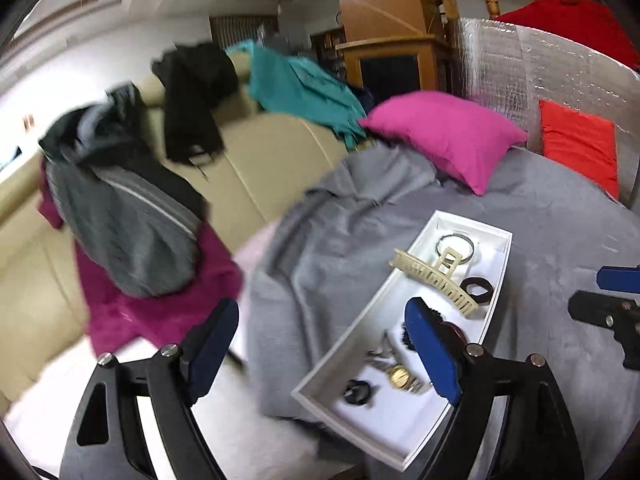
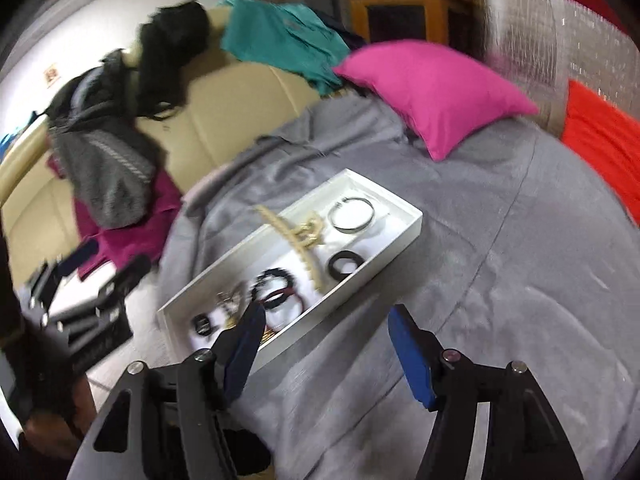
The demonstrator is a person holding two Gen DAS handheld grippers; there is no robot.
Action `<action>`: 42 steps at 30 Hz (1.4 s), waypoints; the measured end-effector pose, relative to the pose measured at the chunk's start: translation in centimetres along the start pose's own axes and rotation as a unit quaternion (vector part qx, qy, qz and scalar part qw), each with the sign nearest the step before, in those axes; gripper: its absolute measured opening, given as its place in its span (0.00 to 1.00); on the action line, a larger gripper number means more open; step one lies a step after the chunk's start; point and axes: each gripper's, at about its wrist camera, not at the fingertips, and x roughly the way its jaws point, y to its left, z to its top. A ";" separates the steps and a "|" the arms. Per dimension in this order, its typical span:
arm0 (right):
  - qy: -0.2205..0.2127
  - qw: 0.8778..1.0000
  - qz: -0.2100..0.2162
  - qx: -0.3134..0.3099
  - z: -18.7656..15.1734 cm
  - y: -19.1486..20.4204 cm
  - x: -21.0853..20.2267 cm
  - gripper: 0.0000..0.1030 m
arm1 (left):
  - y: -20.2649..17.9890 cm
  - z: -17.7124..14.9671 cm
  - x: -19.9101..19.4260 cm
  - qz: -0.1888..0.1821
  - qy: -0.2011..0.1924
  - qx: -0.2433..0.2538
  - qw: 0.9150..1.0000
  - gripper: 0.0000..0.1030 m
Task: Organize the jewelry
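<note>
White tray (image 1: 472,222) sits on the grey blanket (image 1: 540,216), long axis running from near-left up to far-right in both views. Inside: cream claw clip (image 1: 434,278) lying roughly along that axis, teeth toward the tray's right wall; metal bangle (image 1: 456,242) at the far end, black ring (image 1: 476,289) beside the clip, gold watch (image 1: 398,372) and small black ring (image 1: 356,392) at the near end. Left gripper (image 1: 324,350) jaws wide apart, holding nothing. Right gripper (image 2: 330,348) also spread, empty, over the tray's near edge. Pink pillow (image 1: 444,140) beyond the tray.
</note>
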 end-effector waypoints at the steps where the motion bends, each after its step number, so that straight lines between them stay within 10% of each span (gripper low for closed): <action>1: -0.008 1.000 0.000 -0.004 -0.4 0.8 -1.2 0.66 | 0.8 0.2 -1.6 0.001 -0.006 0.002 1.000 0.84; 15: -0.053 0.998 0.001 0.018 -6.1 8.5 -11.7 0.67 | 5.4 -3.1 -14.6 0.010 -0.030 -0.010 0.999 0.91; 29: -0.137 0.982 -0.130 -0.006 -9.1 13.8 -18.7 0.71 | 4.8 -3.6 -18.1 0.001 -0.032 -0.022 0.999 0.91; 42: -0.151 0.978 -0.144 0.003 -9.6 15.0 -20.7 0.72 | 5.7 -3.3 -20.2 0.006 -0.059 -0.026 0.998 0.91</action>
